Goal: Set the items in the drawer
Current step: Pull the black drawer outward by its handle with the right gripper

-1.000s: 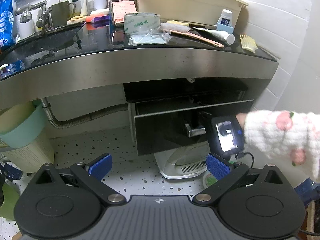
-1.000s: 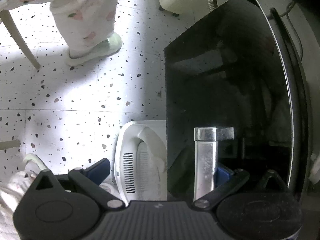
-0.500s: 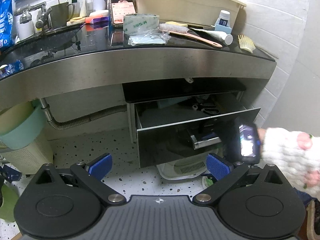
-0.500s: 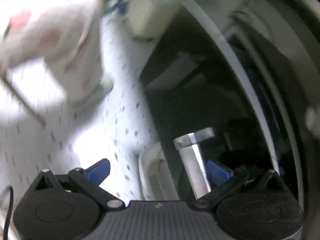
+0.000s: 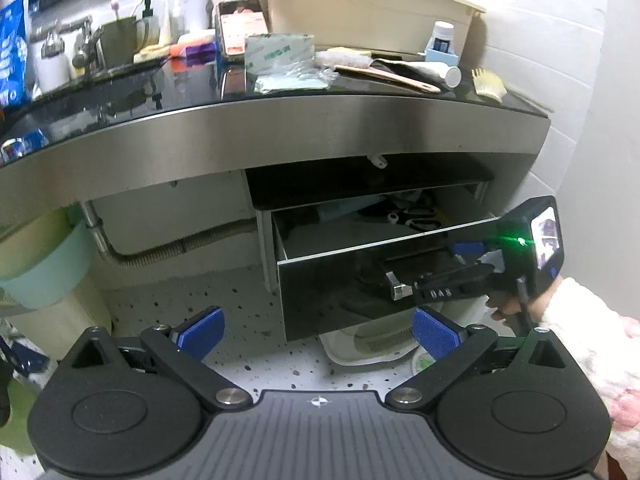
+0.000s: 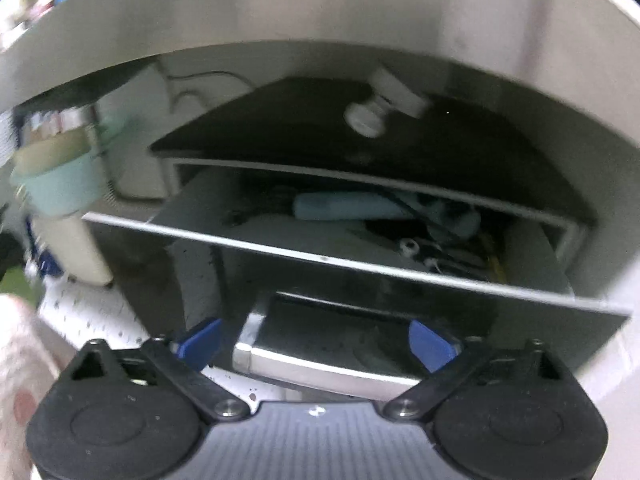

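The black drawer (image 5: 360,280) under the counter stands pulled out; scissors (image 5: 420,220) and a pale blue object (image 6: 344,206) lie inside. Its metal handle (image 6: 320,360) sits between the open fingers of my right gripper (image 6: 316,344), which also shows in the left wrist view (image 5: 464,272) at the drawer front. My left gripper (image 5: 316,330) is open and empty, held back from the drawer above the floor. On the counter lie a tape roll (image 5: 280,50), a plastic packet (image 5: 292,80), a pink-handled brush (image 5: 384,72), a white tube (image 5: 432,70) and a yellow brush (image 5: 488,84).
A beige basin (image 5: 360,0) stands at the back of the counter, a tap and cup (image 5: 100,40) at left. A mint basket (image 5: 40,264) and a flexible pipe (image 5: 180,248) are under the counter at left. A white scale-like object (image 5: 372,344) lies on the floor below the drawer.
The drawer has slid further out. My right gripper has swung from looking down at the floor to facing the drawer, its handle between the fingers. The left gripper has barely moved.
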A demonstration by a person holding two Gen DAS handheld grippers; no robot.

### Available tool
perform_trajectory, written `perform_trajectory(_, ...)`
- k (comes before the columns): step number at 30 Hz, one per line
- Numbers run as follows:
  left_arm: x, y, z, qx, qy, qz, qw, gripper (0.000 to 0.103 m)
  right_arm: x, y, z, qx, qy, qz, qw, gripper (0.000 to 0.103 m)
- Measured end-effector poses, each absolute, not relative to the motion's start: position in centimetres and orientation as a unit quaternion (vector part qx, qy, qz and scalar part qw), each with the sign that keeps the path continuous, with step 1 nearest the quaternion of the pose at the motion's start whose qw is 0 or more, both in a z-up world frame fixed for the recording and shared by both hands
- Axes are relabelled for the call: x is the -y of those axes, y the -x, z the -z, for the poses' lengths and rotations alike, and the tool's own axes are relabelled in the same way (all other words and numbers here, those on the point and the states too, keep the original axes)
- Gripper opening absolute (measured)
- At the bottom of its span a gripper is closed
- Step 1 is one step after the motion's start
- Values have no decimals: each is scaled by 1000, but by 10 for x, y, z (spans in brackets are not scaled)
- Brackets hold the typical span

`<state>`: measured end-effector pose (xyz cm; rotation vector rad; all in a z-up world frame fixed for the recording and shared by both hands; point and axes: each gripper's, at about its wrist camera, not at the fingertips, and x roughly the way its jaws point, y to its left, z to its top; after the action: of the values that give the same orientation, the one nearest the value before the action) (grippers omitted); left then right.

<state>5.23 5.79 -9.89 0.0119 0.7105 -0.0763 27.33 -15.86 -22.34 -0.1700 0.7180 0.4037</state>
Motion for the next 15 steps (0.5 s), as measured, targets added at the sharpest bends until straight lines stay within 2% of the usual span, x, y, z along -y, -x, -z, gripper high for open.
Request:
perform_trajectory(6,-52,-46,104,-334,-53,-16,941,102,164,-279,237,-370,72,-145,915,83)
perform_trajectory(15,-34,-40,118,-311,-114,-14,943,101,156,-286,247,-386,68,-124,912,82)
